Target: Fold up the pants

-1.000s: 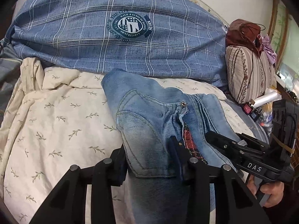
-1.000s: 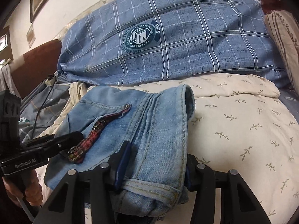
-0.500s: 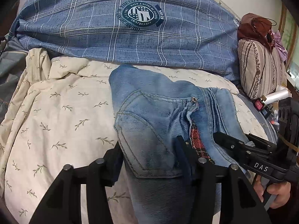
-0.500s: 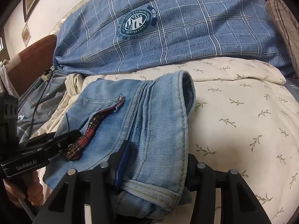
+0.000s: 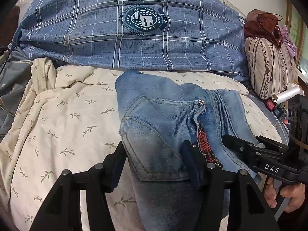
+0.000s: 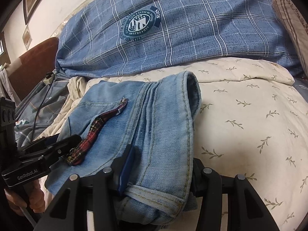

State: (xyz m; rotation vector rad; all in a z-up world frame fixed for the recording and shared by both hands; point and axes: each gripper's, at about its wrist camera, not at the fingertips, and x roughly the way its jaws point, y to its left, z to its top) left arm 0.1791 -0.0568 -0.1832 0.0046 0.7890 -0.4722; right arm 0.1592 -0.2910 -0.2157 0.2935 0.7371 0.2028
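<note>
Light blue jeans (image 5: pixel 163 123) lie folded on a cream leaf-print bed cover (image 5: pixel 57 127), with a red plaid waistband lining (image 5: pixel 205 144) showing. My left gripper (image 5: pixel 154 163) is shut on the jeans at the back pocket. My right gripper (image 6: pixel 157 165) is shut on the jeans (image 6: pixel 159 119) at the hem end. The right gripper shows in the left wrist view (image 5: pixel 250 150), and the left gripper in the right wrist view (image 6: pixel 57 144), both at the near edge of the jeans.
A big blue plaid pillow (image 5: pixel 134 28) lies across the back of the bed. A striped cushion (image 5: pixel 269 67) and small items stand at the right. Grey bedding (image 6: pixel 34 111) with a cable, and a brown headboard (image 6: pixel 34 57), are at the left.
Both grippers have pushed forward over the bed with the jeans in them; the fold lies farther onto the cream cover. Both grips are unchanged.
</note>
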